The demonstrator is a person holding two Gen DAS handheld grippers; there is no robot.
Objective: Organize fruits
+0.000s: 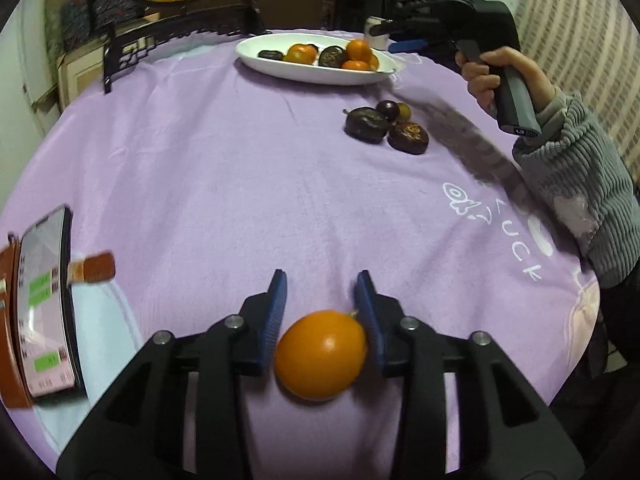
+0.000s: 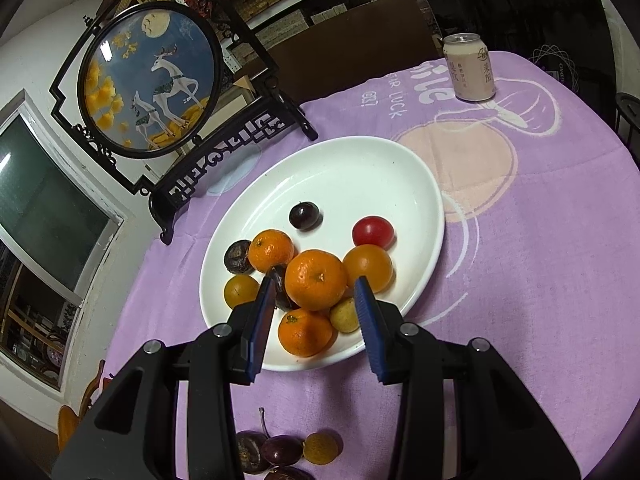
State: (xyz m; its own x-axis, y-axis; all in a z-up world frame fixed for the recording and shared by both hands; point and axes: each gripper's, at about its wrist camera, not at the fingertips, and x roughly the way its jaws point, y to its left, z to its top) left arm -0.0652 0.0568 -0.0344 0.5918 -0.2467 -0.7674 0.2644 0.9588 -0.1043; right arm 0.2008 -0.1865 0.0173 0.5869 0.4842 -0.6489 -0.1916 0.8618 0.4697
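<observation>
An orange fruit [image 1: 321,354] sits between the blue fingers of my left gripper [image 1: 322,286], low over the purple cloth; the jaws stand close on both sides of it. A white oval plate [image 1: 280,66] at the far side holds several orange and dark fruits. In the right wrist view the plate [image 2: 360,176] holds tangerines [image 2: 316,285], a red tomato [image 2: 373,232] and dark fruits. My right gripper [image 2: 316,292] is open and empty, hovering above the plate's near side. A small pile of dark fruits [image 1: 384,124] lies on the cloth, also showing in the right wrist view [image 2: 280,450].
A phone in a brown case [image 1: 44,308] lies at the left edge of the table. A framed round deer screen [image 2: 152,80] stands behind the plate. A drink can [image 2: 469,67] stands at the far right. A person's sleeved arm [image 1: 576,184] reaches over the right side.
</observation>
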